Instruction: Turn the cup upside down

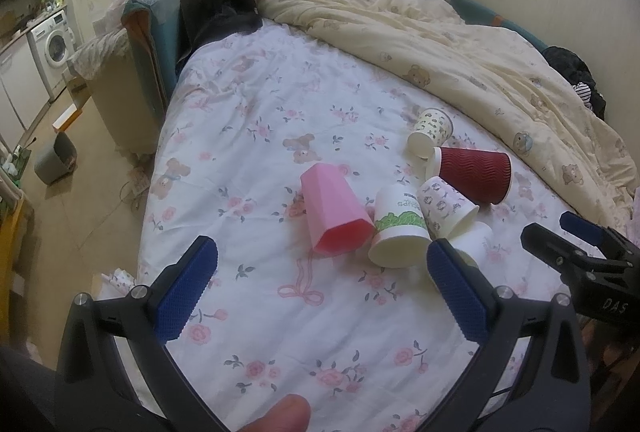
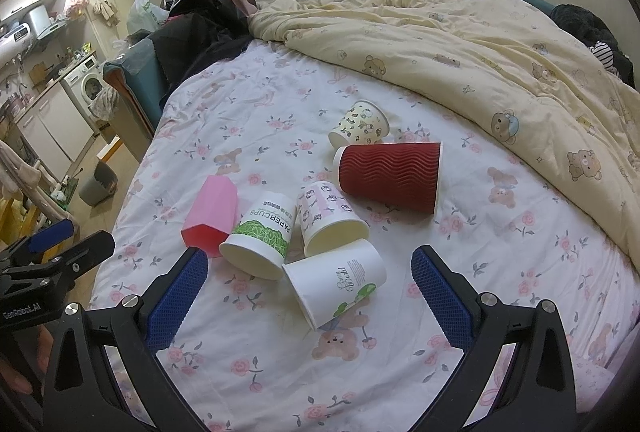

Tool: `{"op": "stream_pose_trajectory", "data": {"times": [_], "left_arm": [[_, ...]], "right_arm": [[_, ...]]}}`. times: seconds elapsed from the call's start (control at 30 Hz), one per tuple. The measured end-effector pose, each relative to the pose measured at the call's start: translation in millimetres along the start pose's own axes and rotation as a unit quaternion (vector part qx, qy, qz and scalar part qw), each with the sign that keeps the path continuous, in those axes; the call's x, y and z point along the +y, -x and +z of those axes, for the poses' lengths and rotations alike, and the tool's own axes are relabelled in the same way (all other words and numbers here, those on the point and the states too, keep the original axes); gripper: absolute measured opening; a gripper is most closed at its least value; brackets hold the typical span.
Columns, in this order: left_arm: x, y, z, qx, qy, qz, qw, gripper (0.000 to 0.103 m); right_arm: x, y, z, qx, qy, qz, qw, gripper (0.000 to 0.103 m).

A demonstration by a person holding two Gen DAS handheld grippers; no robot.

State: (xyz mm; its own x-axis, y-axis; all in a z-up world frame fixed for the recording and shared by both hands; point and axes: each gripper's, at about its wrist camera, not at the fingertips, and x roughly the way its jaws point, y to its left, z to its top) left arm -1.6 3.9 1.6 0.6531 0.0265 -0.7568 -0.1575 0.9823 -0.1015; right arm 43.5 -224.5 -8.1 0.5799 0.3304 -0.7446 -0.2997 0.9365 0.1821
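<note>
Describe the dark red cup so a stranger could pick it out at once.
On the floral bedsheet, near the rumpled cream quilt, six cups lie tipped in a cluster. The dark red cup lies on its side at the quilt side. It alone is dark red with a wavy ribbed sleeve, and looks the largest.

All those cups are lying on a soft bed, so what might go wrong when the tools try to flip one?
The white Green World cup touches the PAPERCUPS cup and the panda-print cup; grabbing one may roll its neighbours. The floral sheet is soft and wrinkled, so an upended cup might tip. Both the left tool and right tool are open; thin paper could crush if squeezed hard.
</note>
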Motion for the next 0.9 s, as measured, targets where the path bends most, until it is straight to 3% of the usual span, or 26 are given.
{"op": "stream_pose_trajectory", "data": {"times": [0.9], "left_arm": [[-1.8, -0.3, -1.8, -0.006, -0.004, 0.005, 1.0, 0.103]], "right_arm": [[0.7, 1.2, 1.1, -0.001, 0.0, 0.001, 1.0, 0.103]]}}
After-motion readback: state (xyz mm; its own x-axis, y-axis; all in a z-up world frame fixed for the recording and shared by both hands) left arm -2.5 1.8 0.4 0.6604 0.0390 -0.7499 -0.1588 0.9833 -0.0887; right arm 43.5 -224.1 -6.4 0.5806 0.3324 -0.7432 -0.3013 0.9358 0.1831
